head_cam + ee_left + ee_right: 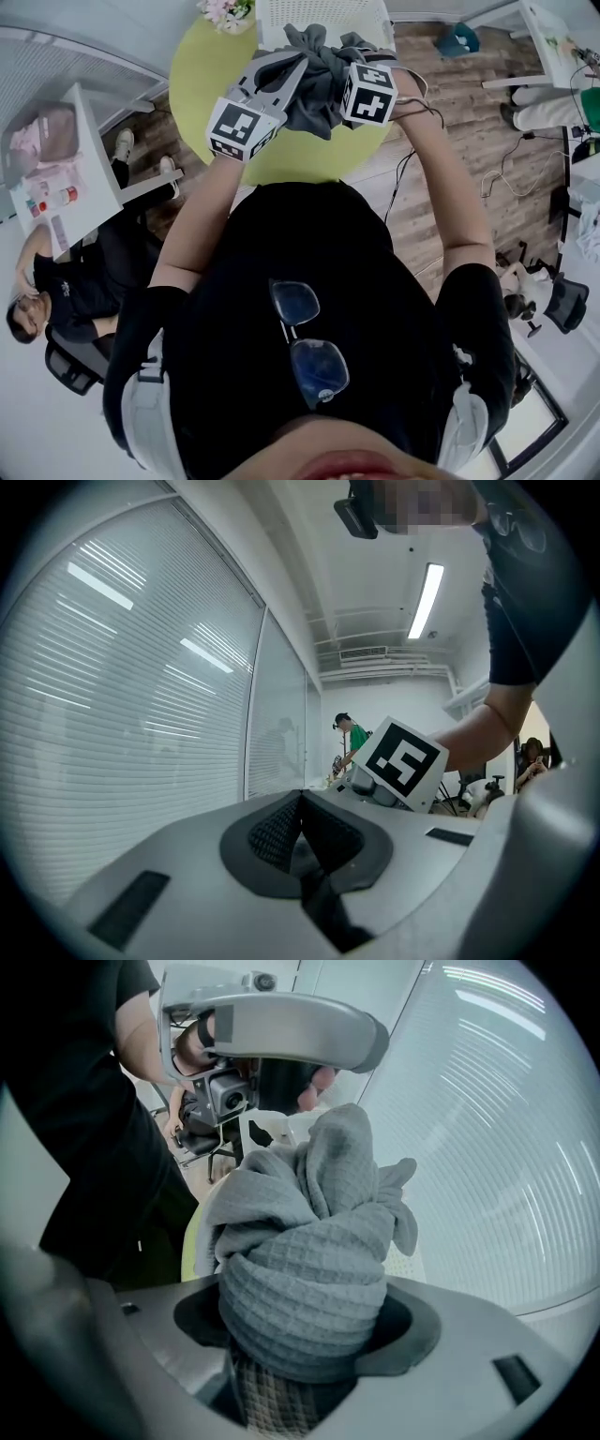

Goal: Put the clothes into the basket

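Currently my right gripper (302, 1349) is clamped on the grey waffle cloth (314, 1241), which bunches ahead of its jaws. My left gripper (300, 801), just beside it, has jaws together and empty.

Catalogued as shared office-type workroom. Logged at left: white desk (94, 150), seated person (66, 281) on swivel chair (70, 361). Logged at right: second desk (548, 42), loose cables (506, 173) across wood-plank floor (450, 103). Also noted: slatted blinds (122, 686) along glazed wall, ceiling strip light (425, 600).
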